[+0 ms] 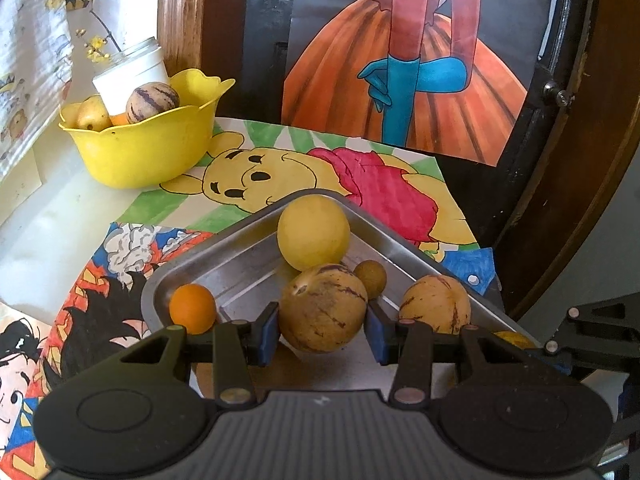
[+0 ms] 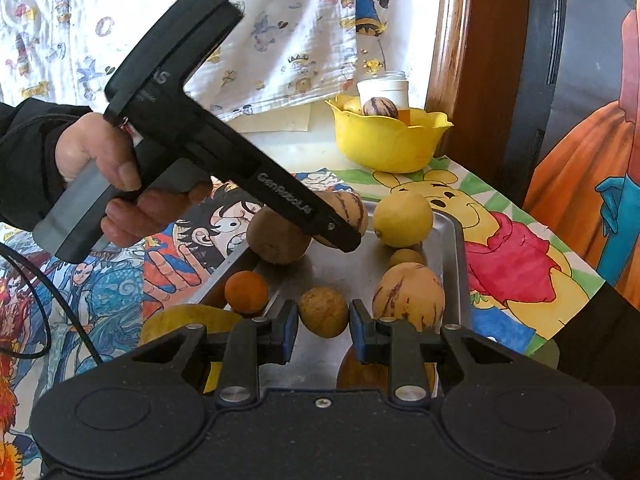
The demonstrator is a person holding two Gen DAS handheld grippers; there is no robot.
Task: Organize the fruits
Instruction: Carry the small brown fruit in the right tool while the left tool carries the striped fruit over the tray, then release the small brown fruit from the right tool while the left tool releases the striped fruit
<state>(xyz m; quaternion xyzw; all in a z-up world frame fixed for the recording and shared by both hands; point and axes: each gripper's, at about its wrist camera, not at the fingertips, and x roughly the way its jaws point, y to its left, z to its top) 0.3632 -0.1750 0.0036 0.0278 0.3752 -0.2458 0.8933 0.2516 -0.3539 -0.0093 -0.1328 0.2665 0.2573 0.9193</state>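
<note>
The left gripper (image 1: 322, 320) is angled downward over the shallow stainless-steel tray (image 1: 384, 232), gripped by a person's bare hand (image 2: 116, 184) in a black sleeve. Its blue-padded fingers (image 1: 269, 330) are closed on the large tan, purple-streaked pepino melon (image 1: 322, 312), which is pinched at both sides above the tray floor. The right gripper (image 2: 323, 326) is also tilted down at the tray's near edge; its fingers (image 2: 289, 328) are set on either side of a small brownish-yellow round fruit (image 2: 323, 311), seemingly pinched, though pad contact cannot be told for certain.

In the tray, a smooth yellow lemon (image 1: 313, 232) is seen at the far corner, a small orange citrus (image 1: 193, 308) by the left wall, and a second streaked melon (image 1: 435, 304) by the right wall. A yellow scalloped plastic bowl (image 1: 160, 148) holding more fruit is placed at the bench's far left corner, on cartoon-printed paper sheets (image 1: 360, 184).
</note>
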